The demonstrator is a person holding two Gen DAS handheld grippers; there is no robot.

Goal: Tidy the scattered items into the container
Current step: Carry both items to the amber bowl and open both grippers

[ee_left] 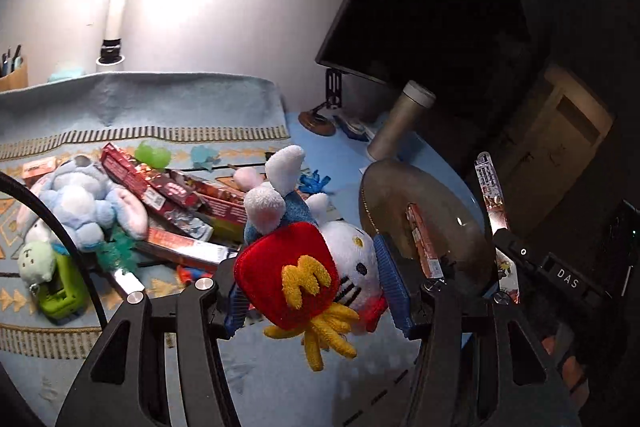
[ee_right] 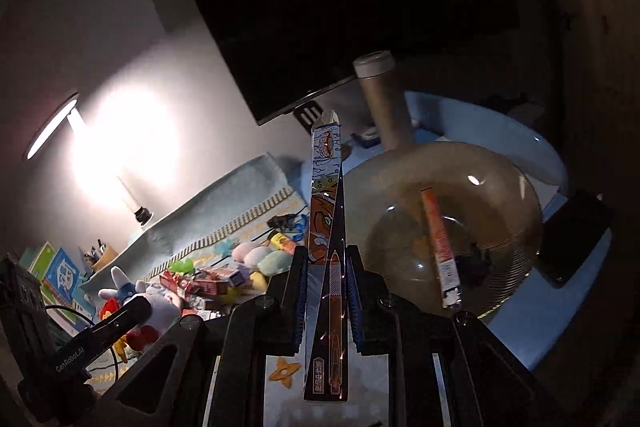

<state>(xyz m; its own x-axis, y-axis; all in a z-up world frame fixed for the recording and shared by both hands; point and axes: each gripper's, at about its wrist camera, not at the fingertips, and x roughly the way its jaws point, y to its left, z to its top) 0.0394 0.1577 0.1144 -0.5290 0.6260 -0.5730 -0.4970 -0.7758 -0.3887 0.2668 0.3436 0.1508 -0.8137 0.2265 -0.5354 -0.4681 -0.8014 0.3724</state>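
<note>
Scattered items mostly remain on the patterned towel (ee_left: 168, 99): you can count a blue plush (ee_left: 86, 203), a heap of long red packets (ee_left: 180, 199), a green case (ee_left: 64, 293) and small soft toys lying to the left, well apart from the container. That container, a brown-tinted glass bowl (ee_right: 516, 187), sits to the right on the blue tabletop (ee_left: 320, 143), just in front of a tall tan flask (ee_right: 382, 103). So far it holds only one long orange packet (ee_right: 440, 247), leaning across its inside, plus something small and dark that is too dim to name.

Your left gripper (ee_left: 316, 287) has its jaws about half apart, pressed on a white cat plush with a red pouch (ee_left: 308, 263), carried near the bowl's left rim. Your right gripper (ee_right: 328, 295) is pinched tight on a slim pen packet (ee_right: 326, 211), which stands upright between the pads with the bowl just to its right.

By my judgement the task is early: one item in, two on the way, most of the pile left
</note>
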